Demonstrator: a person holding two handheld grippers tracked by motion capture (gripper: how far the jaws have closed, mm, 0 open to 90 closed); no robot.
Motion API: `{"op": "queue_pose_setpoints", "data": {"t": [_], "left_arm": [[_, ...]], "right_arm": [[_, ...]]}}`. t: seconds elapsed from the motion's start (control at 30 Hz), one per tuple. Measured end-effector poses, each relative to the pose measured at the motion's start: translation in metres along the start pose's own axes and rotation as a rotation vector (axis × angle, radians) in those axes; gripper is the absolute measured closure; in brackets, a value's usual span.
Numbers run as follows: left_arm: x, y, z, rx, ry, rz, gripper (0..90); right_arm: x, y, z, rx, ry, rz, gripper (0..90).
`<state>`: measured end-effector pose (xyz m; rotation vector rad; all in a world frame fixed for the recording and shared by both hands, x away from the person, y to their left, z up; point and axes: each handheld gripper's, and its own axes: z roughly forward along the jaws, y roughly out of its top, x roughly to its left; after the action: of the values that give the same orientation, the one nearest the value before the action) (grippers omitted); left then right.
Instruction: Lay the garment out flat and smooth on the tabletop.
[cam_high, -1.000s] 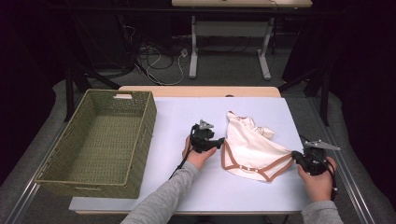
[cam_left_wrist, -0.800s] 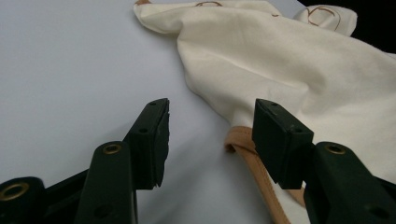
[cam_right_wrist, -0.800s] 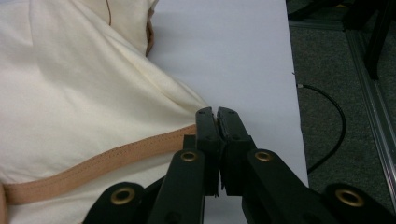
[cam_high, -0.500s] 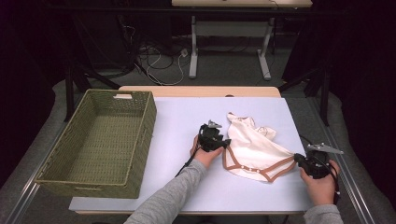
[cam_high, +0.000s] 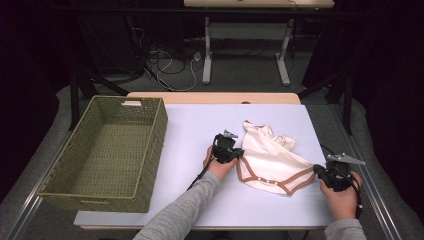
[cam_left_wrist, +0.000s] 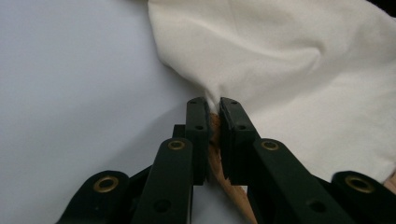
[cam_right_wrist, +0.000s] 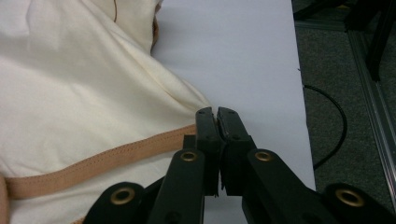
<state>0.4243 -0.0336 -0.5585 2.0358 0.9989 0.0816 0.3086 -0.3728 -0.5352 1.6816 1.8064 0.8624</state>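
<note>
High view: the cream baby bodysuit (cam_high: 270, 160) lies flat on the white worktop (cam_high: 200, 130), its tan-trimmed hem stretched between both hands. The left gripper (cam_high: 239, 154) has just been closing and pinches the hem's left corner; the right gripper (cam_high: 318, 170) seems clamped on the right corner. Forearms lie low, reaching forward.

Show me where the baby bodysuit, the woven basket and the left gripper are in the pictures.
baby bodysuit (cam_high: 270, 155), high view, on the cream middle of the cloth.
woven basket (cam_high: 154, 145), high view, on its right wall.
left gripper (cam_left_wrist: 213, 107), left gripper view, between the jaw tips, which pinch the cloth's edge.
</note>
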Motion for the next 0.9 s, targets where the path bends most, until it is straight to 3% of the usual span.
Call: {"op": "queue_pose_setpoints", "data": {"t": [0.13, 0.17, 0.2, 0.23, 0.27, 0.4, 0.7, 0.9], "left_arm": [[0.0, -0.002, -0.011, -0.02, 0.005, 0.001, 83.6], [0.001, -0.003, -0.015, -0.022, 0.013, 0.017, 83.6], [0.0, -0.004, -0.019, -0.033, 0.011, 0.0, 83.6], [0.001, -0.004, -0.023, -0.03, 0.016, 0.02, 83.7], [0.0, -0.005, -0.027, -0.039, 0.021, 0.007, 83.8], [0.003, -0.01, -0.041, -0.045, 0.048, 0.032, 84.0], [0.011, -0.022, -0.07, -0.061, 0.085, 0.013, 84.2], [0.015, -0.03, -0.079, -0.067, 0.118, 0.004, 84.2]], "right_arm": [[0.0, 0.001, 0.0, -0.006, 0.008, -0.017, 87.9], [0.002, 0.001, 0.0, -0.009, 0.009, -0.008, 87.9], [0.002, 0.001, 0.0, -0.01, 0.012, -0.012, 87.9], [0.003, 0.002, 0.001, -0.012, 0.016, -0.022, 87.9], [0.005, 0.002, 0.002, -0.015, 0.018, -0.024, 87.9], [0.012, 0.005, 0.004, -0.02, 0.036, -0.042, 87.9], [0.033, 0.013, 0.013, -0.033, 0.077, -0.099, 87.9], [0.048, 0.016, 0.019, -0.035, 0.104, -0.136, 87.9]]}}
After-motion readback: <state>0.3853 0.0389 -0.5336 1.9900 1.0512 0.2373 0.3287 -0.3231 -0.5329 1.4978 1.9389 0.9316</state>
